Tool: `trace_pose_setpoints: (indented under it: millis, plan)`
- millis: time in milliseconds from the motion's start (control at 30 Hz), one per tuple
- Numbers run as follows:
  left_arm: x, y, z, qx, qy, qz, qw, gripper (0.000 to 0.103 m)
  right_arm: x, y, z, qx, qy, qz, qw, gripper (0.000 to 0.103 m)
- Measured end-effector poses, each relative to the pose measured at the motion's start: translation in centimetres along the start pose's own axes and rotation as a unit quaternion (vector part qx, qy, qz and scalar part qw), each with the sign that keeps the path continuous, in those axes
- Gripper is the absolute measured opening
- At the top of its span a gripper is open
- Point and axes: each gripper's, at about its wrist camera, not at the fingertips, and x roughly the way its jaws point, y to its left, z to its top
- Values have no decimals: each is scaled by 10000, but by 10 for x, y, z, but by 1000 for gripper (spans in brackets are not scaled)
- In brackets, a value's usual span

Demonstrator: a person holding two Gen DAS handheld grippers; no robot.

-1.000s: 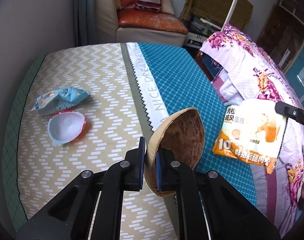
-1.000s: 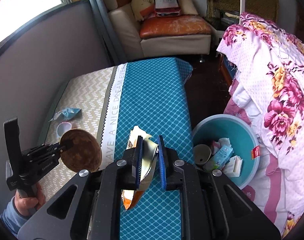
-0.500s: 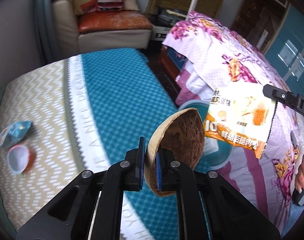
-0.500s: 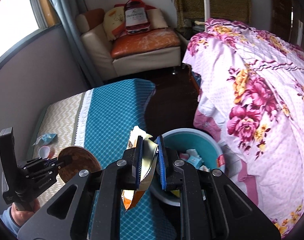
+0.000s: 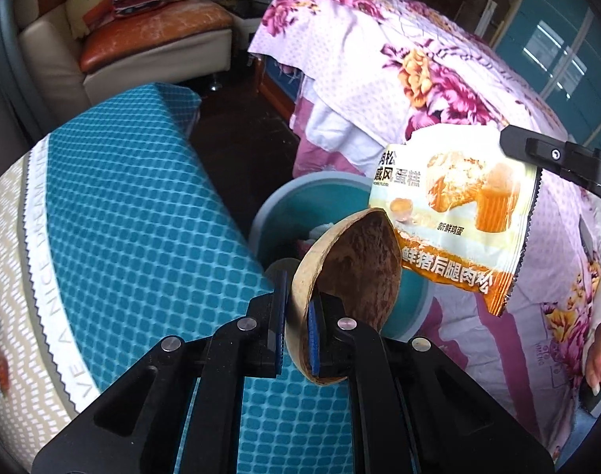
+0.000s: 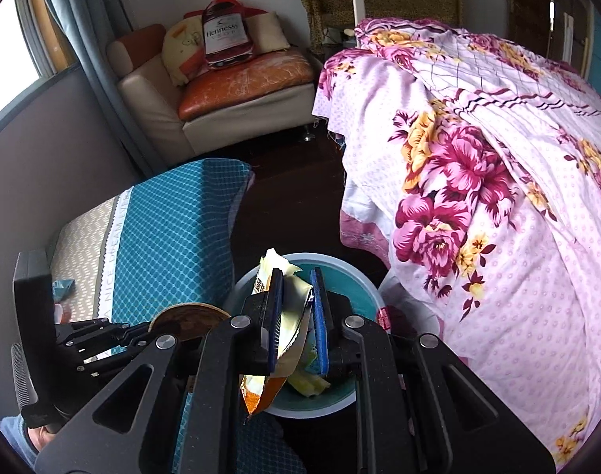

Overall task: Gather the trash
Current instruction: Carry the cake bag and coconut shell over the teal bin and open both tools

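Several wrappers (image 6: 314,385) inside teal basin (image 6: 365,300).

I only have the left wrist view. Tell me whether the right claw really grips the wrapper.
Observer: Yes. The right claw is shut on the wrapper, with both pads pressing its upper part.
Operator: Say where the wrapper hangs relative to the bin.
Observer: Its lower corner hangs at the near edge of the bin, and the rest is above the opening.
Operator: Report what's in the bin.
Observer: Yellow-green scraps lie on the bottom.
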Motion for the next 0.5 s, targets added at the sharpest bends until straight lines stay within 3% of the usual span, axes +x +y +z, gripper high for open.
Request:
trace_pose_setpoints:
  millis: [300,400,467,500]
  plan:
    - [36,-16,3,40,421,-88,9991,15,15,-22,-2,128,90,18,9999,14]
    - [42,-16,2,-26,490,-102,9987,27,20,-24,-3,147,142,33,9998,14]
    - [41,-14,1,-76,441,-80,9990,54,22,-24,-3,157,156,39,9997,14]
    - [39,-13,1,-94,380,-60,9992,59,23,-24,-4,155,164,43,9997,14]
